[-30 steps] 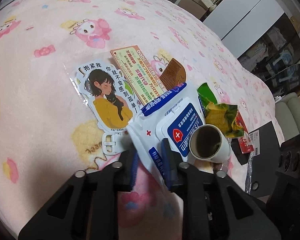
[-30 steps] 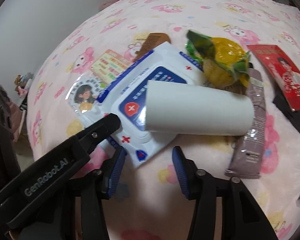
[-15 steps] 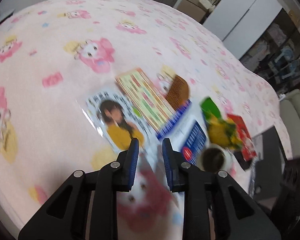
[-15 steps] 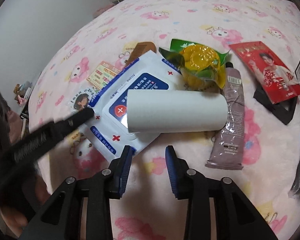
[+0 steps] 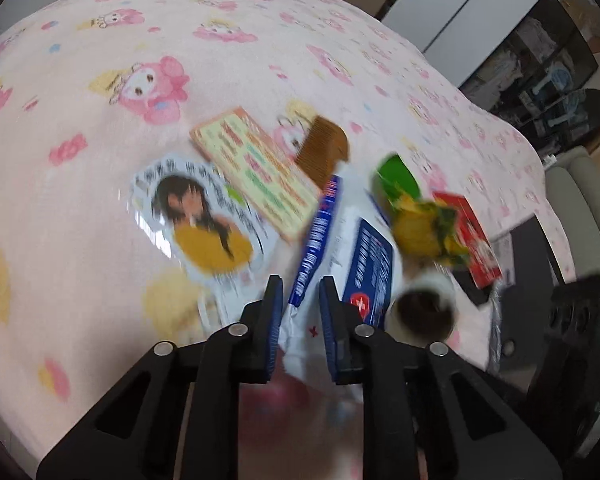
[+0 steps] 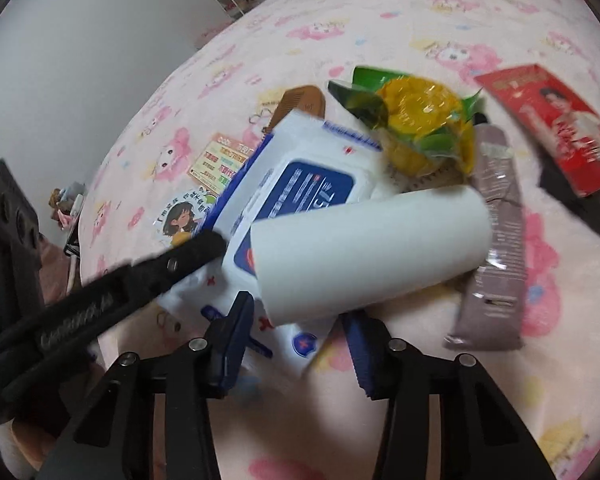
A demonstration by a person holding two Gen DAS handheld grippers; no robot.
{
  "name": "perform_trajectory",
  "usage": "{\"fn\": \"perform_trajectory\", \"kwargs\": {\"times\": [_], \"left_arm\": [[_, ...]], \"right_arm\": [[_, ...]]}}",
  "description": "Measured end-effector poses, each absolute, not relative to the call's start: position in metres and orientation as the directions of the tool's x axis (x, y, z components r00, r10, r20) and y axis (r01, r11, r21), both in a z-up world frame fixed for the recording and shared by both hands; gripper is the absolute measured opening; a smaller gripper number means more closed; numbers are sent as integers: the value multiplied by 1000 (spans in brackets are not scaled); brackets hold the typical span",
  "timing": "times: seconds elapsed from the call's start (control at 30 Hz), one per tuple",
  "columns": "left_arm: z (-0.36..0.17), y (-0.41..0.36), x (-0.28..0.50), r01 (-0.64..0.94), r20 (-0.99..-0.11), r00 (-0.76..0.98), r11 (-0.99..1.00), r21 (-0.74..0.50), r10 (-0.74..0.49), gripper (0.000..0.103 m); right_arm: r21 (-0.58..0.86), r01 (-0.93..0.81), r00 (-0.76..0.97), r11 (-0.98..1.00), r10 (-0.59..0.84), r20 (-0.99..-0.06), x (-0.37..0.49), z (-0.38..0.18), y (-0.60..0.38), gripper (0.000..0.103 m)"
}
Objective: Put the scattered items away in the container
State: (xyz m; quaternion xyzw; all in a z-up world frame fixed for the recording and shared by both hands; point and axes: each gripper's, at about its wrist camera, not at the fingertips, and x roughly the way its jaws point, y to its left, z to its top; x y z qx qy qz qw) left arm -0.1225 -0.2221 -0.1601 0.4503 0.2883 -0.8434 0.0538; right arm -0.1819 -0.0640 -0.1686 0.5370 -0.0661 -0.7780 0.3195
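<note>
Gripping the near edge of one white-and-blue wet-wipe pack (image 5: 342,248), the left gripper (image 5: 298,312) had its blue-padded jaws drawn narrow with the crumpled wrapper pinched between them. The pack sat tilted, its far end lifted over the pink cartoon-print blanket (image 5: 100,60). One white paper roll with a brown cardboard core (image 6: 370,246) lay across the pack's near end, and the right gripper (image 6: 300,336) stood with its jaws spread wide on either side of the roll's lower edge; whether the pads touched the roll could not be told.

Around the pack lay single items: one die-cut sticker of a dark-haired girl in yellow (image 5: 198,216) to its left, one peach-bordered printed card (image 5: 256,172) just beside and partly under the pack, and one brown wooden comb (image 5: 322,148) beyond the card. One yellow-and-green crinkled snack bag (image 6: 416,120) rested against the pack's far corner. One taupe flat-ended tube (image 6: 496,236) lay beside the roll's right end, touching it. One red printed packet with a portrait (image 6: 556,124) sat well apart to the right, on top of a flat black object (image 6: 580,204). Both views were motion-blurred, so printed text was unreadable. The container could not be identified.
</note>
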Motion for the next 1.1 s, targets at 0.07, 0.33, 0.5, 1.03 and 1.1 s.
{"fn": "perform_trajectory", "kwargs": {"times": [0.07,0.33,0.5,1.03,1.1], "left_arm": [[-158,-209,-110,331,-787,-580,-822,-463,209,16],[-157,-143,-76,262,-819,-507,-857,-444,269,16],[-161,-108,-60,224,-799,-478,-829,-512,365,11],[-156,-131,-67,310,-850,-497,-879,-362,175,21],[-156,-139,-77,328,-850,-509,-882,-339,138,21]], "right_arm": [[446,428,-226,-786,-570,-790,-175,-162,-55,40],[449,396,-254,-801,-565,-785,-139,-148,9,40],[485,362,-249,-796,-584,-773,-122,-150,44,35],[497,215,-207,-840,-537,-818,-119,-185,83,35],[510,214,-197,-833,-548,-813,-118,-186,80,35]]}}
